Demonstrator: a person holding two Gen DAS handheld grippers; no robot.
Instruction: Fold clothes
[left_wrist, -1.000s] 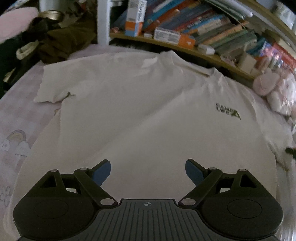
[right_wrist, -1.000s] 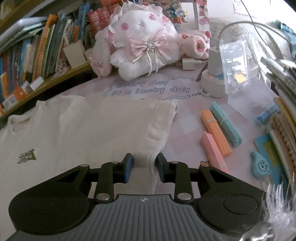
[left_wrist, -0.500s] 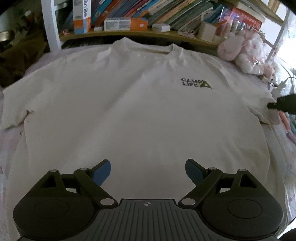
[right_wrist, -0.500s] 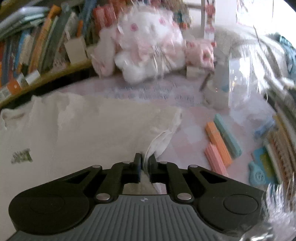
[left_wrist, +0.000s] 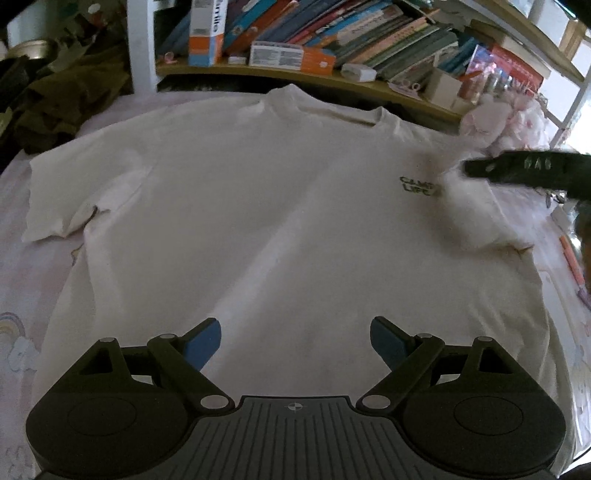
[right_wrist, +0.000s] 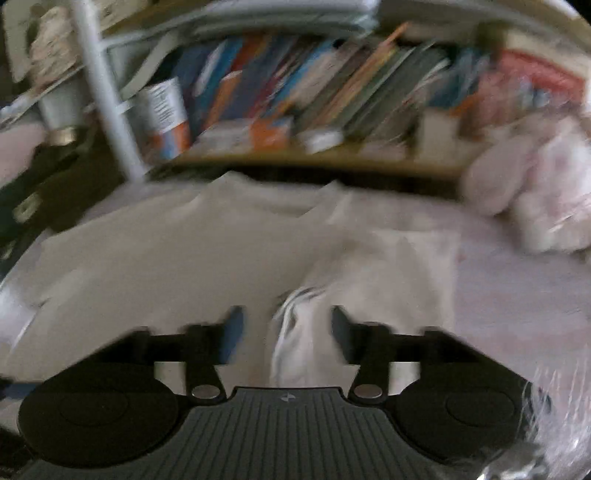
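A white T-shirt lies face up & spread flat on a bed with a pale pink printed sheet, collar toward a wooden bookshelf packed w/ leaning books. A small dark "CAMP LIFE" logo sits on the chest, partly covered by a folded-in sleeve. In the left wrist view, the left tongs hover over the shirt's lower hem area, blue-padded fingers spread wide apart, nothing between them. The shirt's other sleeve lies flat out to the side, its edge a bit rumpled. The right tongs show as a dark blurred bar reaching in from the right edge, above the folded-in sleeve near the logo. The right wrist view is heavily motion-blurred: the right tongs are parted, w/ a bunched white fold of sleeve fabric lying in the gap between the fingers; whether either finger touches the cloth can't be told. A pink & white plush toy sits at the bed's far right corner by the shelf. A heap of dark olive clothing lies at the far left, beside a white upright post.
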